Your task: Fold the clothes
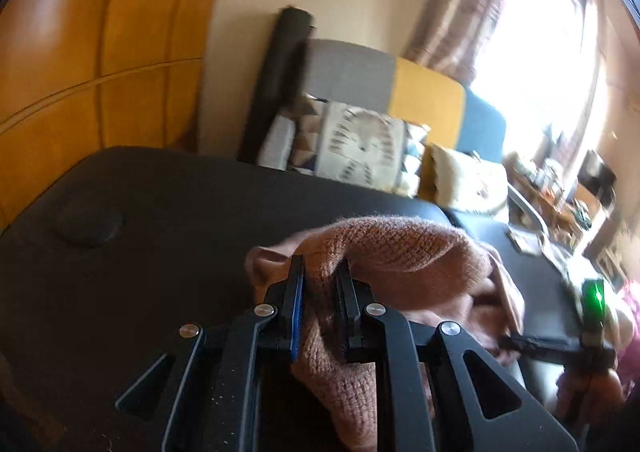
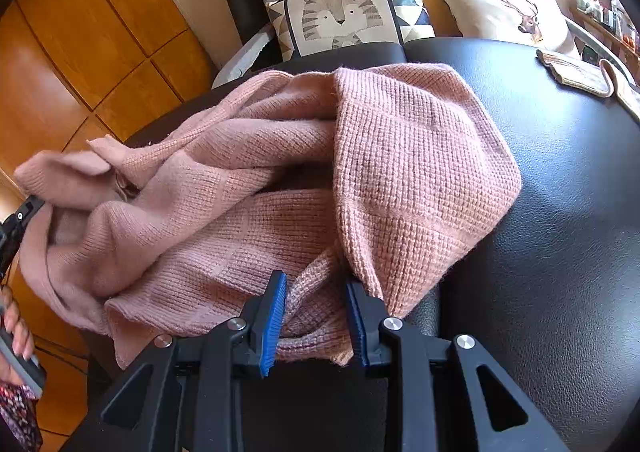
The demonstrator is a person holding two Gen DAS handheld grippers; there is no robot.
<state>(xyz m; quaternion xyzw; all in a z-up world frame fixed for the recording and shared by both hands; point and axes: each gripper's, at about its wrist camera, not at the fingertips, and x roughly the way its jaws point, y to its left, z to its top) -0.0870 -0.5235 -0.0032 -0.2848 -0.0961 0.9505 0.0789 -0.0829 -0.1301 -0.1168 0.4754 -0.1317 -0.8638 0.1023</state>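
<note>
Sweater [image 2: 400, 156], one, between two hand-held grippers

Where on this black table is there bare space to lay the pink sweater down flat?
Bare black table lies right of the pink sweater, up to the knitted piece at the far right corner. The far-left end with the round dimple is free too. Near edge is crowded by both grippers.

A tiger cushion [image 2: 344, 18] leans beside a deer cushion [image 2: 508, 18], behind what looks like a black leather table [image 2: 560, 180].
</note>
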